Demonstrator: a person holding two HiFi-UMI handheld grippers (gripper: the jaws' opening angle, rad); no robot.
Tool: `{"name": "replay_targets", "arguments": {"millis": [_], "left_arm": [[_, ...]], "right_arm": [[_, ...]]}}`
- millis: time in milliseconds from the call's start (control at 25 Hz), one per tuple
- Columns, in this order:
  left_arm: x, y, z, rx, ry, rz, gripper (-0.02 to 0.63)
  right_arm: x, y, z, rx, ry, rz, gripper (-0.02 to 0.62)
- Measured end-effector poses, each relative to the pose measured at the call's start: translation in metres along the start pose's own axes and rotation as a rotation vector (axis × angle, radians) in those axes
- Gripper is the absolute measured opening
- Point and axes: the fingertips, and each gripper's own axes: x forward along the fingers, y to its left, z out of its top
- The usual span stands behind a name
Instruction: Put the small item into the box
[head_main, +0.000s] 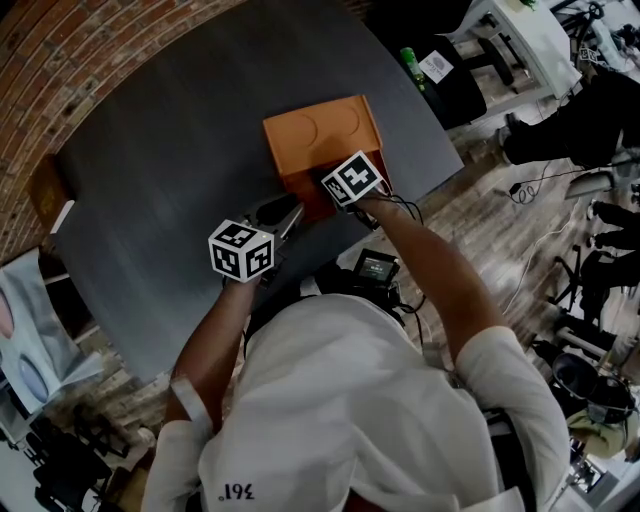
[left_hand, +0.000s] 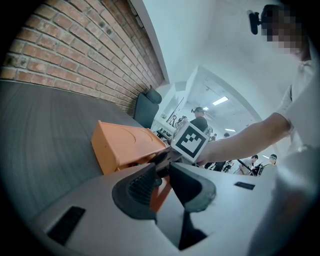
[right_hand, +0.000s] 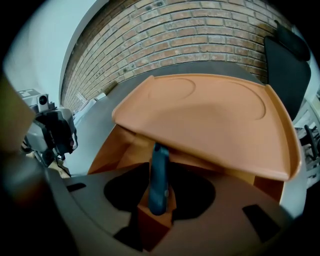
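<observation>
My left gripper (left_hand: 161, 171) clamps a flap (left_hand: 161, 196) of the orange cardboard box (head_main: 320, 140) by the grey desk's (head_main: 170, 170) near edge. My right gripper's (right_hand: 159, 187) jaws stand apart around the slim blue item (right_hand: 160, 165) at the box's mouth.

Dark grey table (head_main: 150, 200) fills centre. Brick wall (head_main: 60, 50) at 10 o'clock, wood-plank floor (head_main: 490, 220) at 3 o'clock. Left gripper view: dark chair (left_hand: 148, 106) against the brick, ceiling lights (left_hand: 220, 101) at 2 o'clock.

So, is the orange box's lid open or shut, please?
Partly open: the lid stands raised above the box, with the blue item at the gap.
</observation>
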Motion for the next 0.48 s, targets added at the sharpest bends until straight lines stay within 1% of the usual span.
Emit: {"name": "replay_targets", "arguments": {"millis": [200,480], "left_arm": [[-0.0004,-0.0007,0.0006,0.007,0.003,-0.005,0.089],[-0.003,-0.0033,0.0034,0.017,-0.003,-0.018,0.092]], "right_arm": [[-0.0024,-0.0009,-0.0009,0.014,-0.007,-0.002,0.157],[-0.0092,-0.0054,-0.0013,0.04,-0.03,-0.026,0.187]]}}
